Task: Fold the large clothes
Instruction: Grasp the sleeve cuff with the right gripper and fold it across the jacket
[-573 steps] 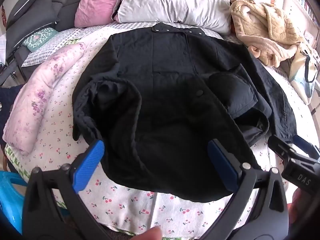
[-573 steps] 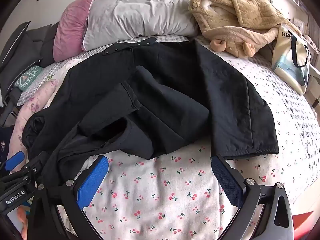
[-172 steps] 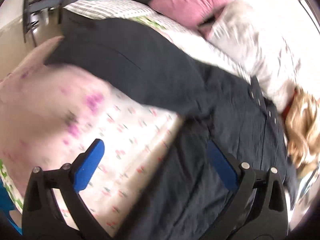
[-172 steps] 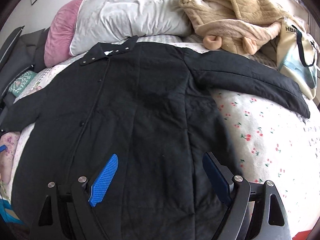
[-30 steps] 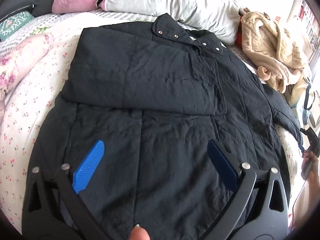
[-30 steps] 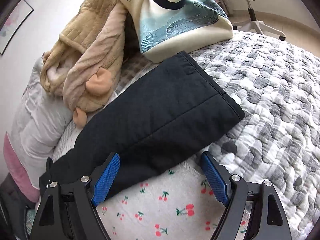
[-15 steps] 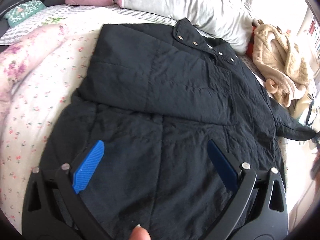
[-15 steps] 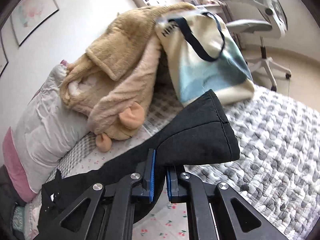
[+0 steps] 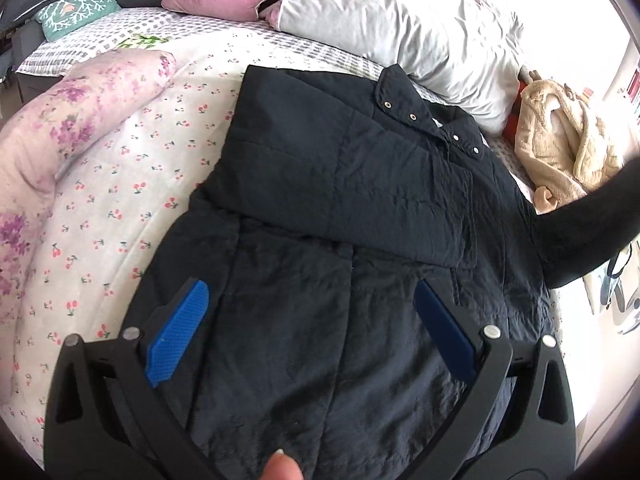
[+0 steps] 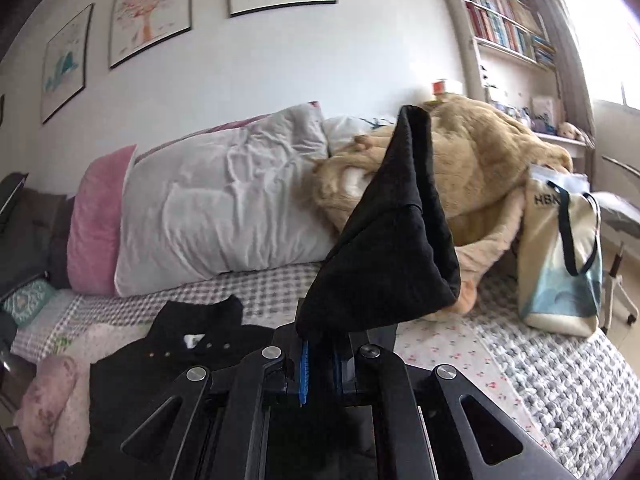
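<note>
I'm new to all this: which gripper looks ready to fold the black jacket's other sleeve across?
Right. The right gripper is shut on the black quilted jacket's sleeve, lifted off the bed. The left gripper hovers open over the jacket body, holding nothing.

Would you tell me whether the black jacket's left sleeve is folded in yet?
Folded: the sleeve lies flat across the black quilted jacket's chest.

I see a white wall (image 10: 360, 52) with framed pictures (image 10: 150, 12), a bookshelf (image 10: 504, 24) at right, and bright window (image 10: 624, 60) light.
</note>
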The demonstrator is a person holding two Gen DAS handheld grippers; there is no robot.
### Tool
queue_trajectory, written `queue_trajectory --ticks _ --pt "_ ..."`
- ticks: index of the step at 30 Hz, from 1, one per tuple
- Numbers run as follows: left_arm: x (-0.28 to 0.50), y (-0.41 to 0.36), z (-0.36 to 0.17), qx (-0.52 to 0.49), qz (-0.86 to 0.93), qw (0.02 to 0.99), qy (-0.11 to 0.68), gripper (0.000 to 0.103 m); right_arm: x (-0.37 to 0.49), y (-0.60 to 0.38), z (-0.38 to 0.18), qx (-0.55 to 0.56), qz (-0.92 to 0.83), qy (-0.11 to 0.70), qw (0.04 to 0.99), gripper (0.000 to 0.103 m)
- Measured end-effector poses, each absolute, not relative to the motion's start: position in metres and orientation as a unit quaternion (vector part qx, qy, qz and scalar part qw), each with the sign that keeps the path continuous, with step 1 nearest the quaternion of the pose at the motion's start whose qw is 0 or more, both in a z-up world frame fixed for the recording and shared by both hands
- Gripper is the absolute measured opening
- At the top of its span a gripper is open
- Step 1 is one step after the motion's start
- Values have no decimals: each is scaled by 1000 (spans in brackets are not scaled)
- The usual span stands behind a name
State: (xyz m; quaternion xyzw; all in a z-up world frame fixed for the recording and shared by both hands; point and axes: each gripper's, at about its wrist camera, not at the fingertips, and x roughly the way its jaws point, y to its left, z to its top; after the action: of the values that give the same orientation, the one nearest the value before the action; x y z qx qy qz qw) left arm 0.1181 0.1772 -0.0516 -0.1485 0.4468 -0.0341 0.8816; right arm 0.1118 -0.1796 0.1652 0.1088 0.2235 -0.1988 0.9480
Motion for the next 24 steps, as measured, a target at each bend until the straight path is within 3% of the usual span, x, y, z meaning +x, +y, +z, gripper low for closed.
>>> queue_trajectory --ticks 6,11,16,17,18,19,20,24 --pt "117 181 -52 -143 -39 880 452 102 162 -74 136 66 -114 272 953 8" --pt "120 183 -57 -151 -39 874 460 102 201 -9 73 64 -57 336 938 13" --pt "124 185 -63 -170 -50 865 470 102 234 24 -23 165 80 480 858 30" --pt "125 185 -64 -172 -53 864 470 102 234 27 -35 188 94 491 845 41" --pt "126 184 -65 -172 -54 863 471 102 231 29 -40 197 103 489 844 63" --pt "128 183 -66 -173 -56 861 475 102 225 29 -41 204 114 481 845 71" --pt "129 182 -67 -174 -59 858 479 102 219 26 -40 206 117 474 848 76" --pt "138 172 -75 -180 -75 848 493 102 182 5 -29 169 79 460 868 76"
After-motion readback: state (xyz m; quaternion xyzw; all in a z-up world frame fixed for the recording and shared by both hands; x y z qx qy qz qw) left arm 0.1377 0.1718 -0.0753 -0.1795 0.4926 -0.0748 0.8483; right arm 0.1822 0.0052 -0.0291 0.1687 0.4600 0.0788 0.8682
